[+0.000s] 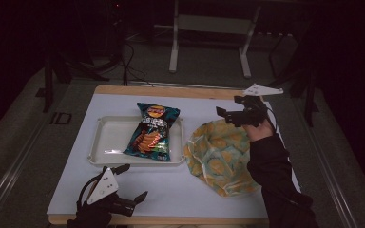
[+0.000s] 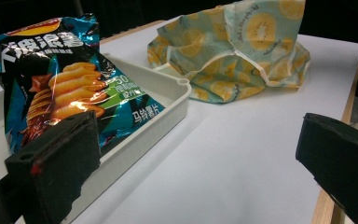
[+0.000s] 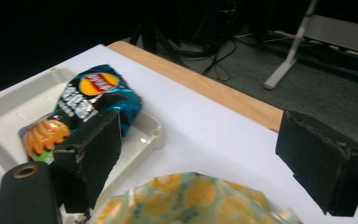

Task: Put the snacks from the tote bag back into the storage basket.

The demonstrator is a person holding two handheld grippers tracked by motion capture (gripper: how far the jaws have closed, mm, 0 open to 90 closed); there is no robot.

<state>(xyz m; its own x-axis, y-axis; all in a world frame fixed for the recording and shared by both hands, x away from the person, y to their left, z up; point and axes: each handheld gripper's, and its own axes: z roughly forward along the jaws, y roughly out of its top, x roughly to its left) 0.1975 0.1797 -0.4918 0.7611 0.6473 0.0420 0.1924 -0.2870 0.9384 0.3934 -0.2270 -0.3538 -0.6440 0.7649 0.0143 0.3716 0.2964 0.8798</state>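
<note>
Since my right claw (image 1: 228,115) hangs in the air over the upper edge of the patterned cloth bag (image 1: 221,159), with its jaws spread wide and nothing between them, the bag is the thing nearest to it, lying just below and toward the bottom of the frame in the high view. In the right claw's own view the bag's crumpled top (image 3: 191,196) sits at the bottom centre, between the two black jaws but beneath them, not touched. The bag spreads from centre right toward lower right in the high view, its longer run slanting down and right along my sleeve.

The chip packet (image 1: 153,132) lies in the white tray (image 1: 105,142) at centre frame, well to the left of my right claw, its long axis running from the upper edge of the tray to the lower one; its top end overhangs the far rim. Tray and bag sit just beside each other on the desk (image 1: 185,190).

My left claw (image 1: 123,183) rests at the lower left, jaws apart and empty, pointing toward the tray's near corner. I judge my left claw nearer to the packet, my right nearer to the bag.
</note>
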